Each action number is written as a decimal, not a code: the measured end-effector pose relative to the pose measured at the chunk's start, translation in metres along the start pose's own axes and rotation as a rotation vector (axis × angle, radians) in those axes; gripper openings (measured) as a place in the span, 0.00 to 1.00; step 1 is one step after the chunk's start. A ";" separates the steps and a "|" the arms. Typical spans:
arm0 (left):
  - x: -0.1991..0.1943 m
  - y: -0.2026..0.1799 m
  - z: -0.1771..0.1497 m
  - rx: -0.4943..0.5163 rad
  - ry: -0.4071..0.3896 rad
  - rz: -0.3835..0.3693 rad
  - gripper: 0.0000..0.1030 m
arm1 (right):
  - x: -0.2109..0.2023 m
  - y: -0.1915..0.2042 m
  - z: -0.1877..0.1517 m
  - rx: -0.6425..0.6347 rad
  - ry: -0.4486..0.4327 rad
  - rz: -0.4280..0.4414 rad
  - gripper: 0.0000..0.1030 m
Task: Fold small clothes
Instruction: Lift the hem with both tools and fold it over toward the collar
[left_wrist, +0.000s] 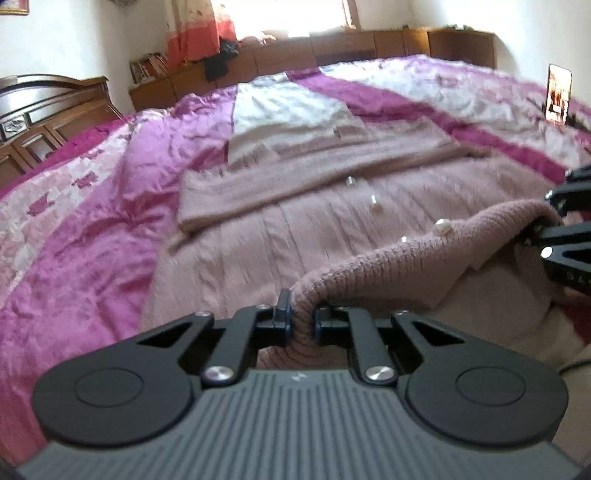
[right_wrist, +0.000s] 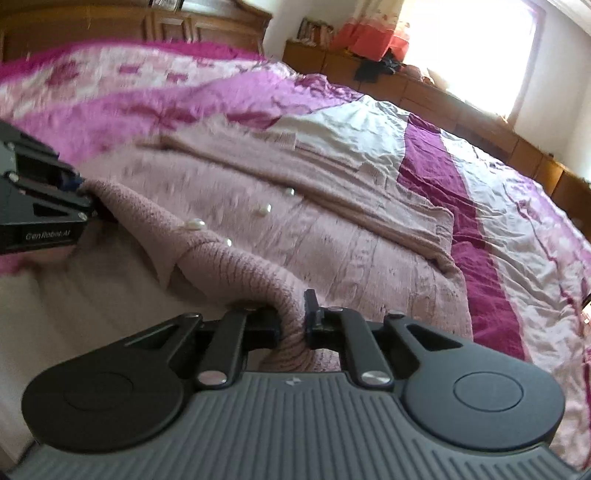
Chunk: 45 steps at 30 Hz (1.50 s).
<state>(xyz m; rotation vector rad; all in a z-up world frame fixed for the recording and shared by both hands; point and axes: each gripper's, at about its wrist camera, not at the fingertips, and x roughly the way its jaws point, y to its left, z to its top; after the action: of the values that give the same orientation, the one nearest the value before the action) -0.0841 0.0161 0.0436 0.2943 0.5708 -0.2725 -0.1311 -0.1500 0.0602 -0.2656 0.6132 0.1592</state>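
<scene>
Two hand-held grippers lift the near edge of a dusty-pink knitted cardigan (left_wrist: 295, 229) spread on a bed with a magenta and pale pink bedspread (left_wrist: 92, 221). The left gripper (left_wrist: 303, 321) has its fingers closed tight on a bunched ribbed hem; the right gripper (right_wrist: 291, 321) pinches the same hem further along, the raised edge stretched between them. Pearl buttons (right_wrist: 195, 223) run up the front of the cardigan, one sleeve folded across its body. A wooden headboard (left_wrist: 44, 110) and a sunlit window (right_wrist: 469, 48) stand behind
</scene>
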 end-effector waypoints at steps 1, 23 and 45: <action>-0.001 0.002 0.005 -0.005 -0.009 0.001 0.13 | -0.001 -0.003 0.003 0.018 -0.013 0.005 0.11; 0.016 0.024 0.091 -0.057 -0.152 0.048 0.12 | 0.022 -0.064 0.086 0.227 -0.208 0.042 0.11; 0.145 0.045 0.174 -0.053 -0.157 0.099 0.12 | 0.167 -0.118 0.174 0.297 -0.197 -0.032 0.10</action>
<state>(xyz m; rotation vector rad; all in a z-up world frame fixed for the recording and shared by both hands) 0.1323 -0.0274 0.1099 0.2465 0.4061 -0.1822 0.1251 -0.1999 0.1223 0.0284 0.4291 0.0611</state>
